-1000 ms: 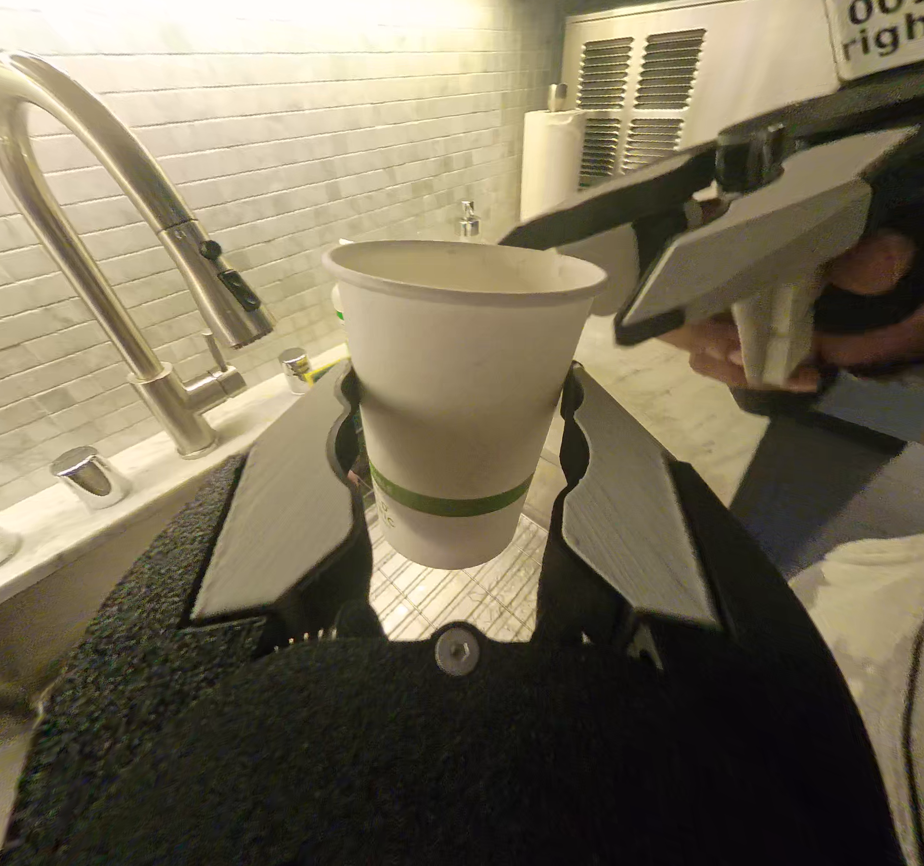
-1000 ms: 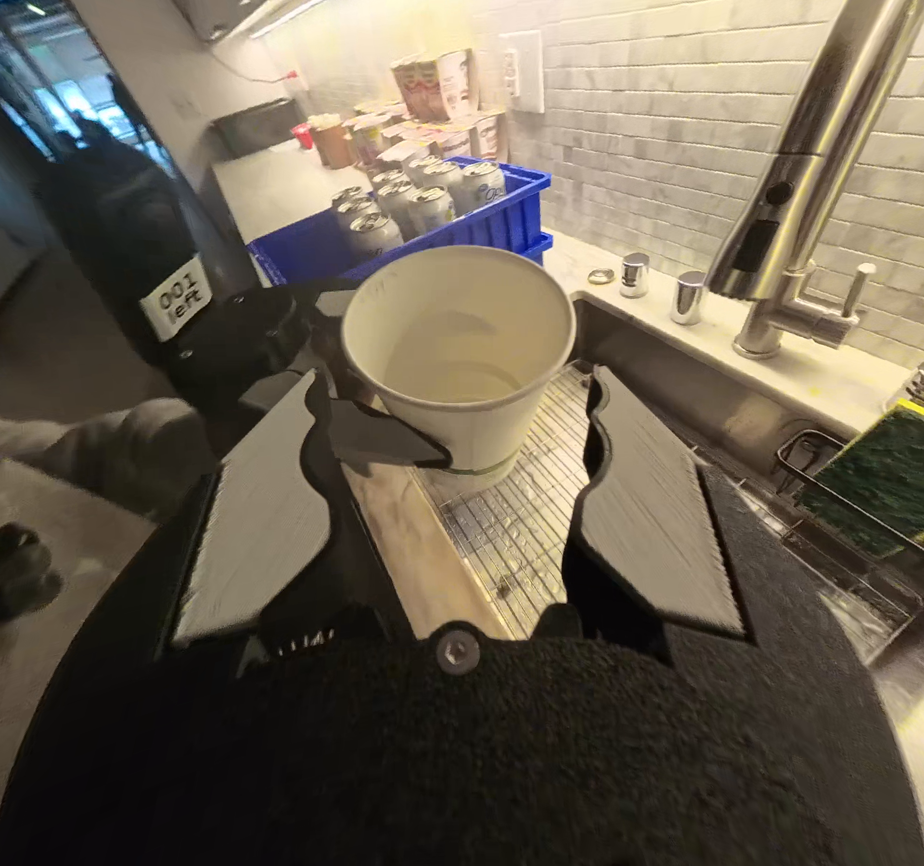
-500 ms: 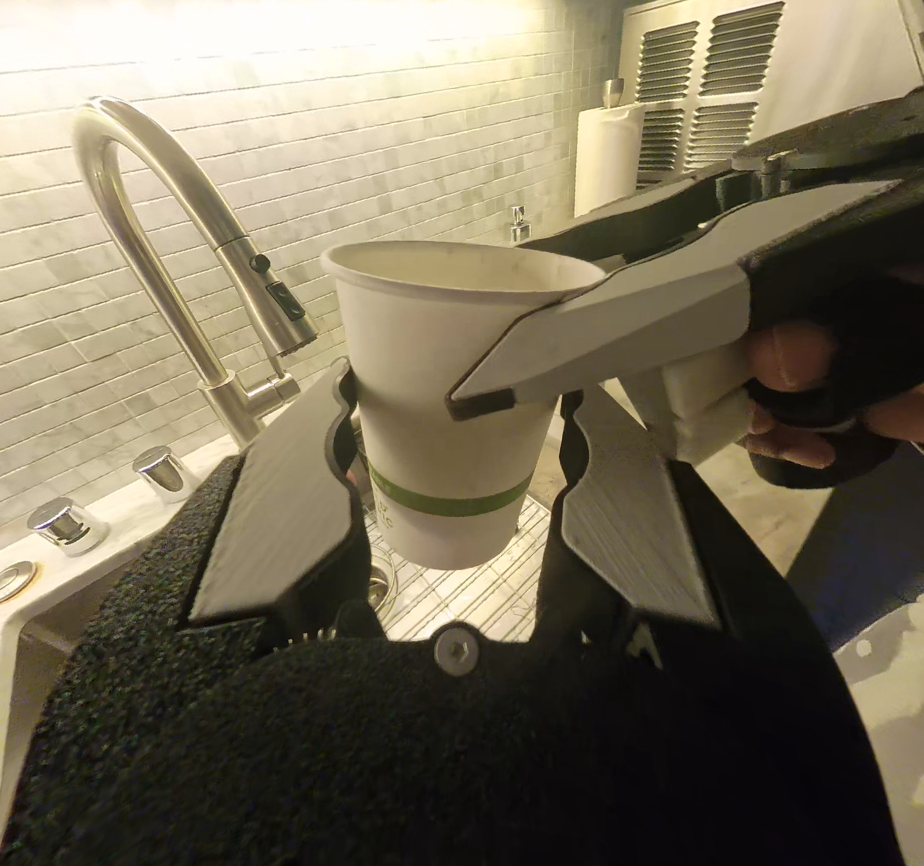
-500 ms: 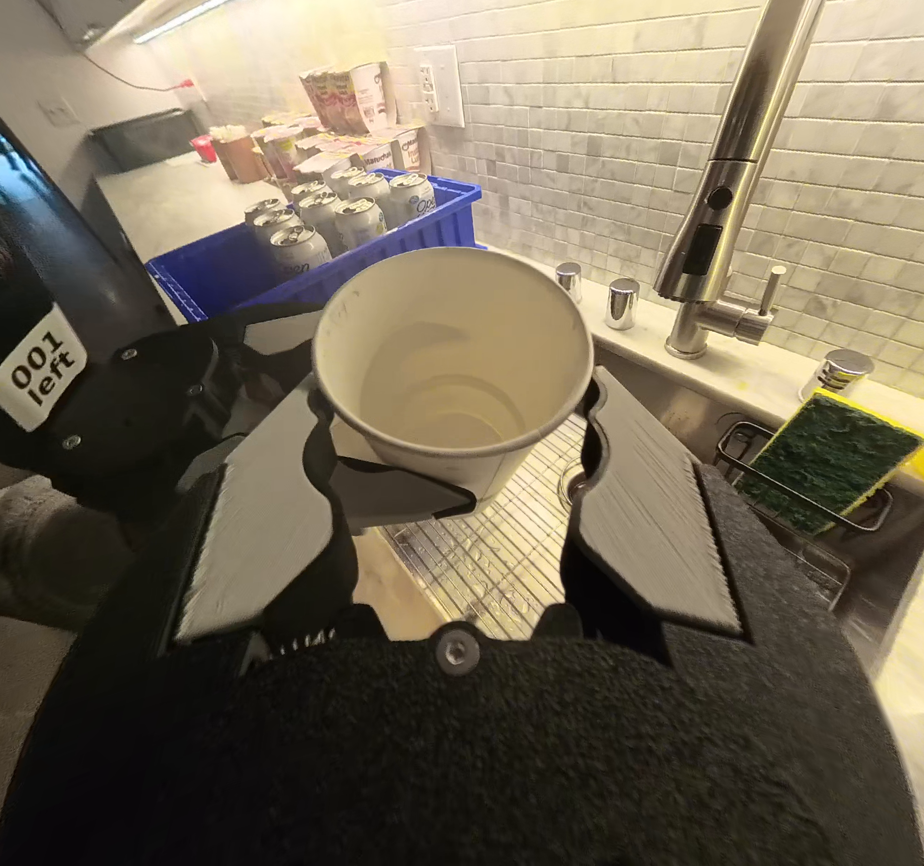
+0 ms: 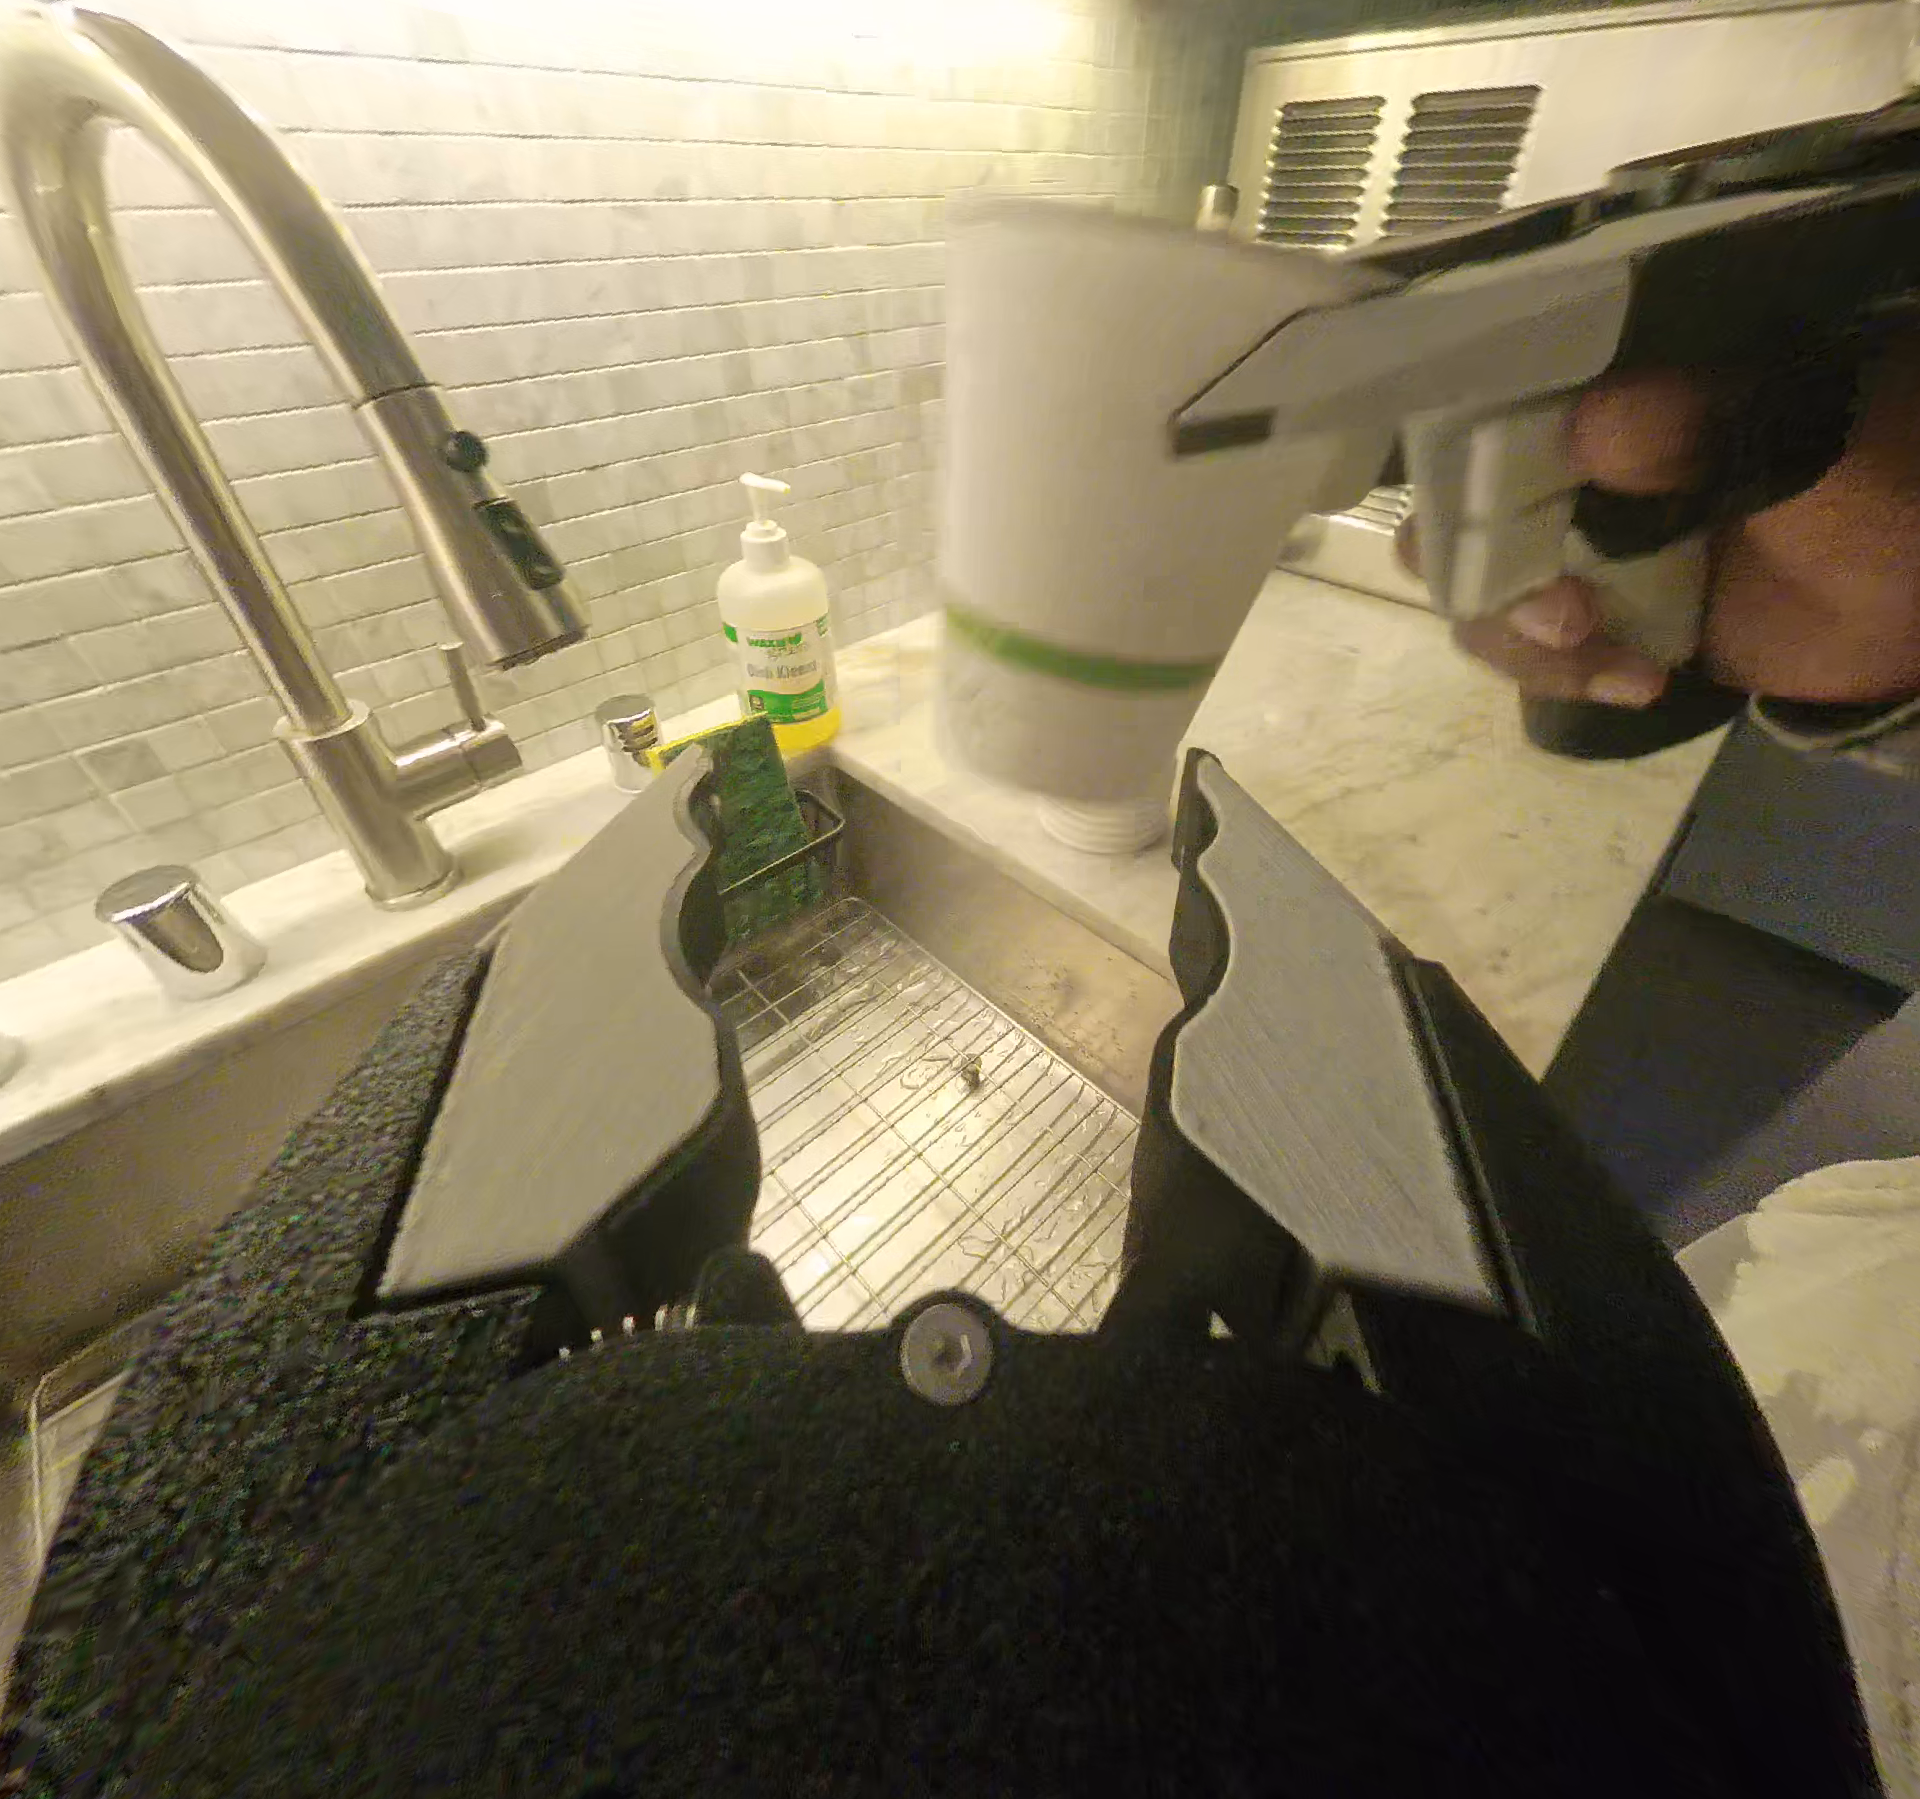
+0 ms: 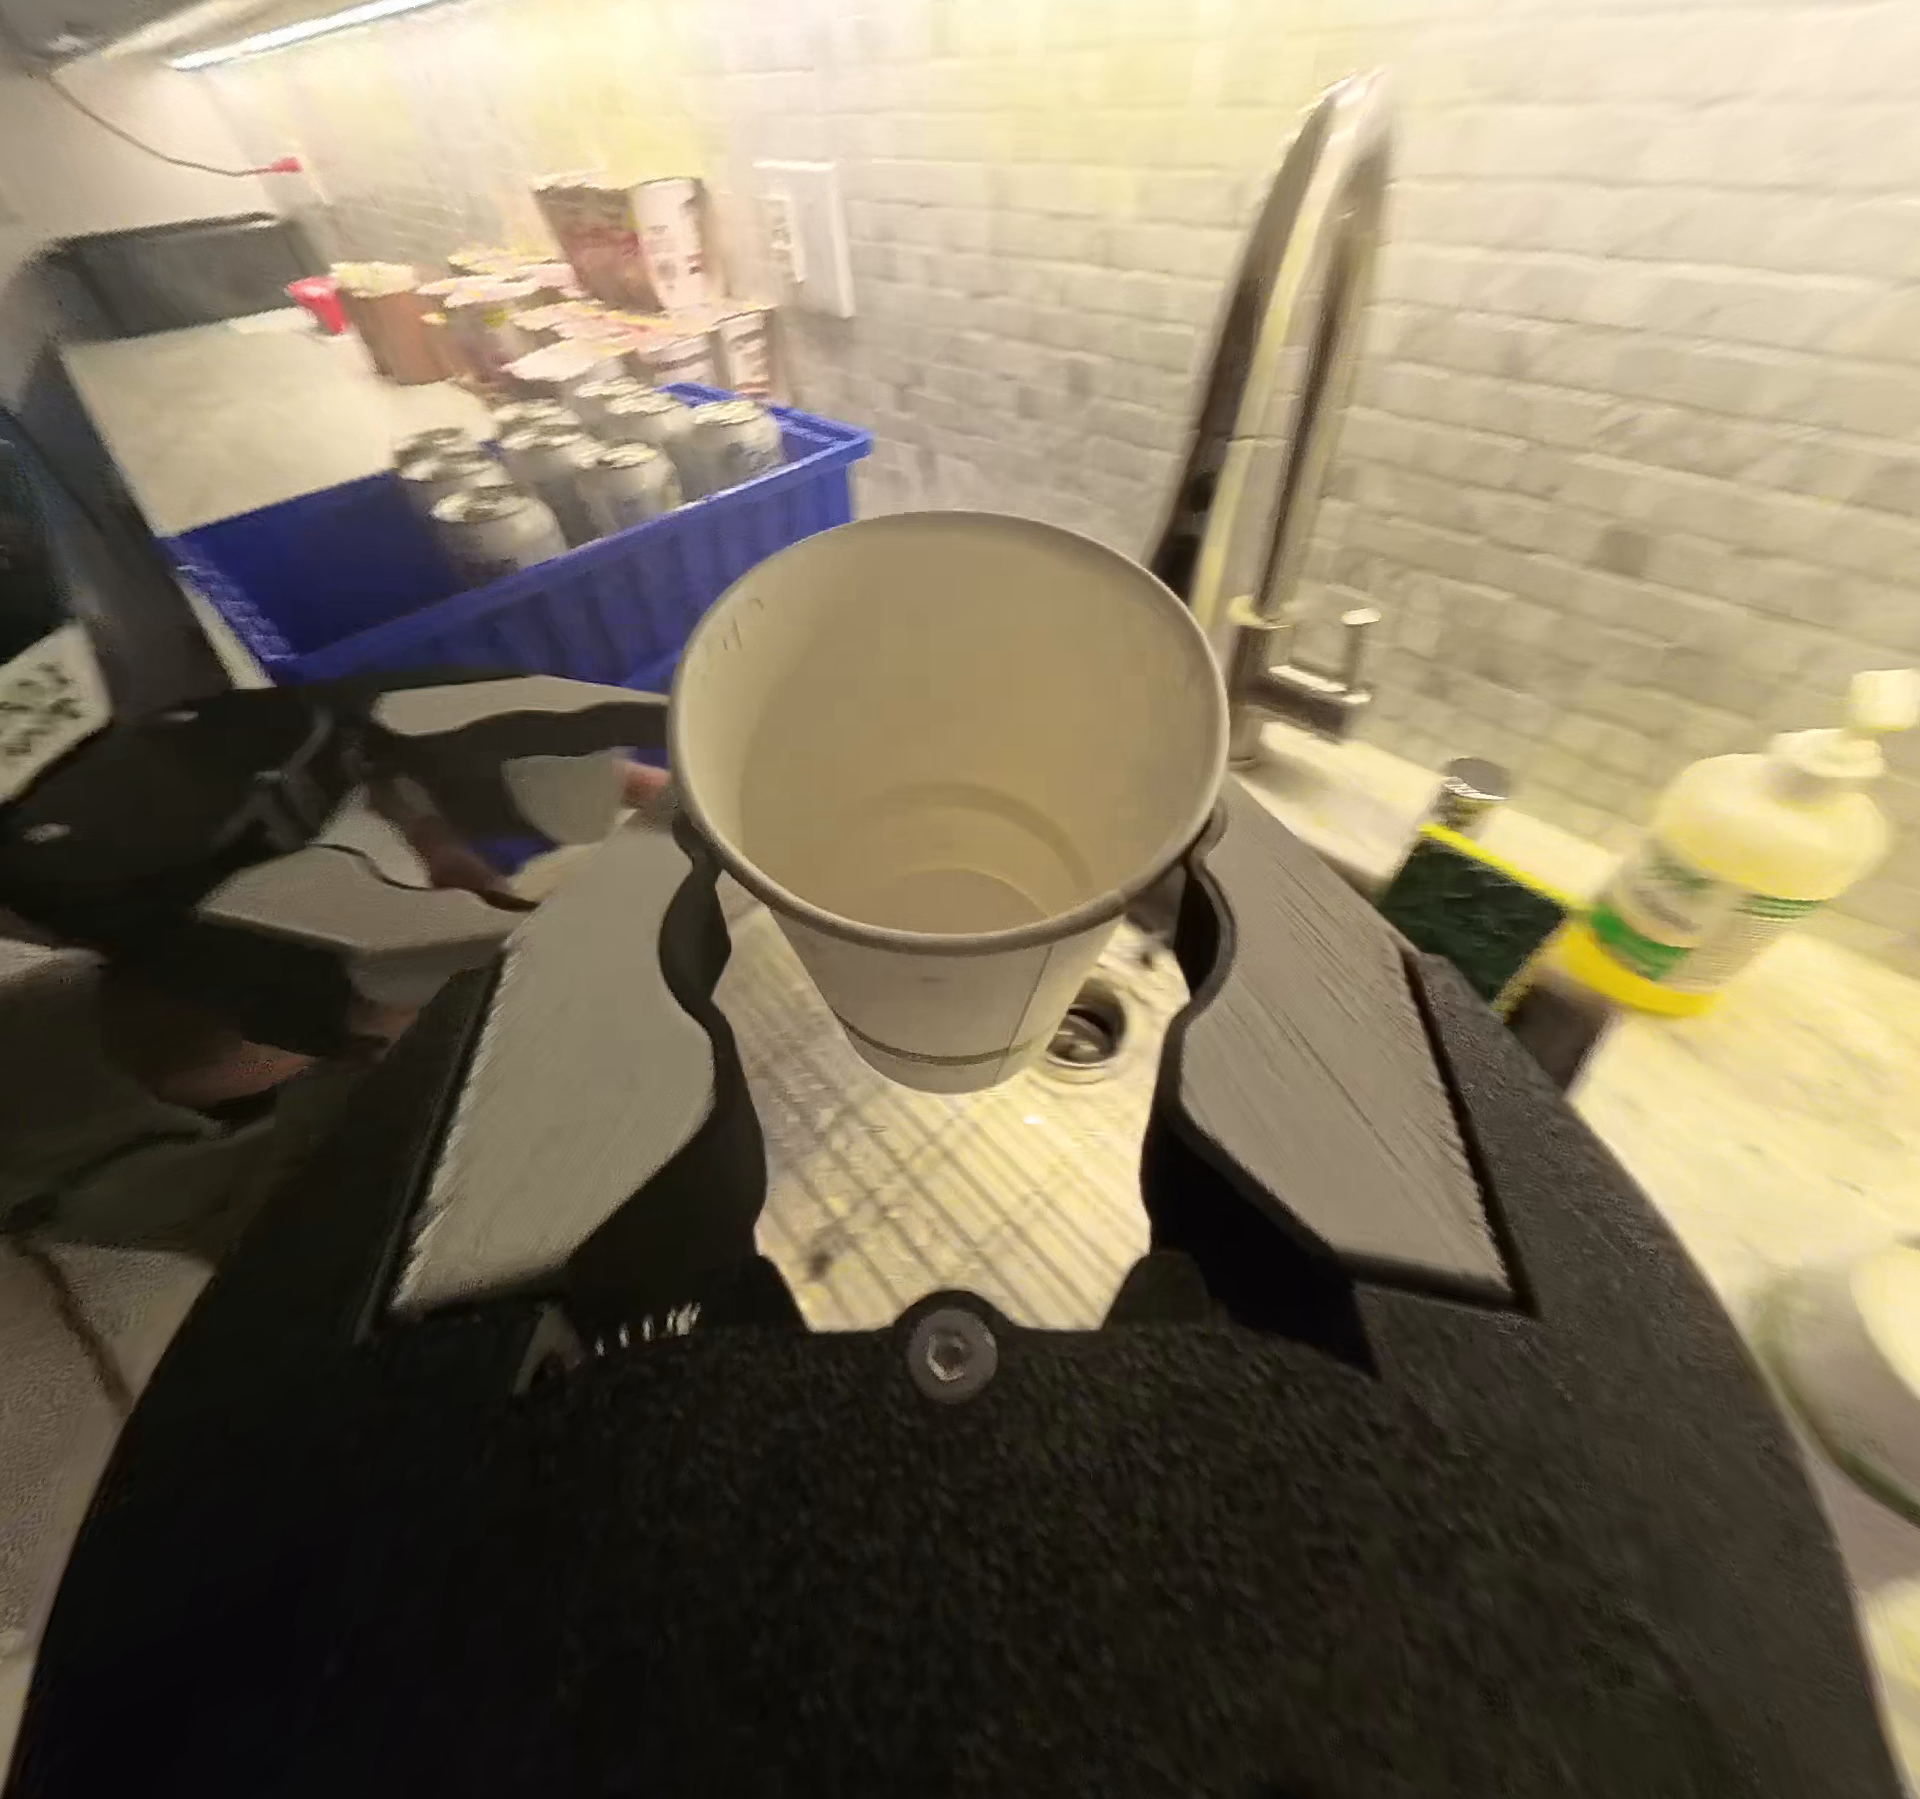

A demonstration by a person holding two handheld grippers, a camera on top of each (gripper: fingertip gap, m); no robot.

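The right gripper (image 6: 940, 876) holds a white paper cup (image 6: 940, 814) above the sink (image 5: 997, 908); the left gripper (image 5: 935, 814) stands wide and holds nothing.

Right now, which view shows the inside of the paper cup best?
The right wrist view: it looks down into the paper cup, sharp and centred in the right tool. The left wrist view shows only its blurred outer wall and green band.
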